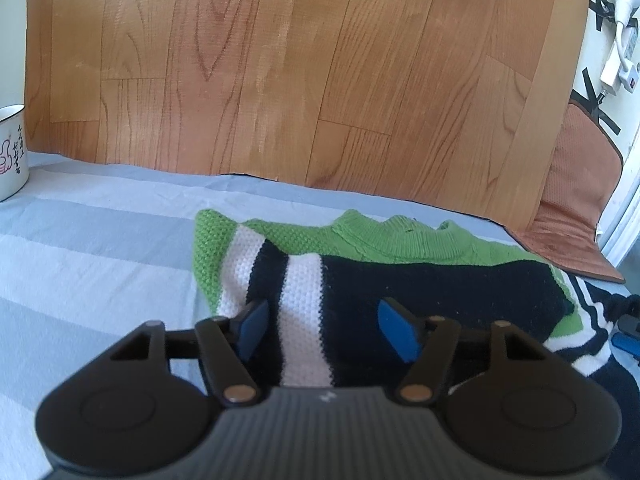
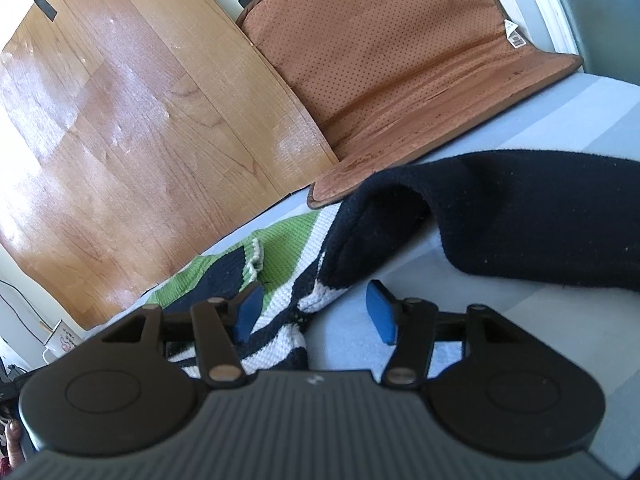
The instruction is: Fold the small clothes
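Observation:
A small knitted sweater (image 1: 400, 280) in green, white and dark navy stripes lies on a blue-and-grey striped sheet (image 1: 100, 240). Its green collar points toward the back. My left gripper (image 1: 324, 326) is open, its blue pads just above the sweater's near edge, holding nothing. In the right wrist view the same sweater (image 2: 280, 280) lies crumpled, with a dark navy sleeve or part (image 2: 520, 220) stretching to the right. My right gripper (image 2: 316, 312) is open over the sweater's striped edge, empty.
A wood-pattern board (image 1: 280, 60) leans at the back. A brown perforated mat (image 2: 400, 60) stands beside it on the right. A white enamel mug (image 1: 10, 152) sits at the far left. A white power strip (image 1: 618, 60) hangs on the right wall.

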The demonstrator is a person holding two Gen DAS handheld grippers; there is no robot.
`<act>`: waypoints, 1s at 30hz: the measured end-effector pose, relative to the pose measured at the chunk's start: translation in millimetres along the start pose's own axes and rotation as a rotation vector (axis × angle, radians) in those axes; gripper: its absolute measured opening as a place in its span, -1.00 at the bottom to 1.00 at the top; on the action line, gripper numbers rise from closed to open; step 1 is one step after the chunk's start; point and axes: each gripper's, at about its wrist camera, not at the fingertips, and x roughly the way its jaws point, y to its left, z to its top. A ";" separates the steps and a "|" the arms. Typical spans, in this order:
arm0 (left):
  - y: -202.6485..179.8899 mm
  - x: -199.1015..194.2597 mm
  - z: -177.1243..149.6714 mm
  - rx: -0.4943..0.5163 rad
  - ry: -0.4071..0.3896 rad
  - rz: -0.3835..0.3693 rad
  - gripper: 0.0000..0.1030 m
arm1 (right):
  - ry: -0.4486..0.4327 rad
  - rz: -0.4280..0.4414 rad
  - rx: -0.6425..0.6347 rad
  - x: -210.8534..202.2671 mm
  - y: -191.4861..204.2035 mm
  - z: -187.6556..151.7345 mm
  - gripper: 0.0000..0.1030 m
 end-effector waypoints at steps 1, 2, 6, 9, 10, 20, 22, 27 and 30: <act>-0.2 -0.1 -0.1 0.000 0.000 0.001 0.22 | -0.001 0.000 0.001 -0.4 0.3 -0.5 0.17; -0.3 0.0 -0.1 0.000 0.000 0.001 0.22 | -0.002 0.000 0.002 -0.7 0.5 -0.8 0.18; -0.5 0.1 -0.2 0.000 0.000 0.002 0.23 | -0.002 0.004 0.003 -0.2 0.0 -0.5 0.19; -0.5 0.3 -0.2 0.001 0.000 0.002 0.24 | -0.002 0.007 0.004 0.5 -0.5 0.1 0.20; -0.5 0.3 -0.3 0.001 0.000 0.002 0.24 | -0.003 0.009 0.005 0.1 -0.6 -0.1 0.20; -1.1 0.7 -0.7 0.006 0.001 0.001 0.29 | -0.006 0.005 0.007 -0.8 0.0 -1.0 0.22; -1.3 0.7 -0.9 0.006 0.001 0.000 0.32 | -0.007 0.005 0.007 -0.9 0.0 -1.1 0.23; -2.8 0.8 -0.7 0.018 0.003 -0.003 0.46 | -0.008 0.004 0.008 -1.0 -0.3 -1.2 0.23; -1.7 1.2 -0.6 0.020 0.004 -0.005 0.46 | -0.010 0.007 0.008 -0.8 -0.4 -1.4 0.23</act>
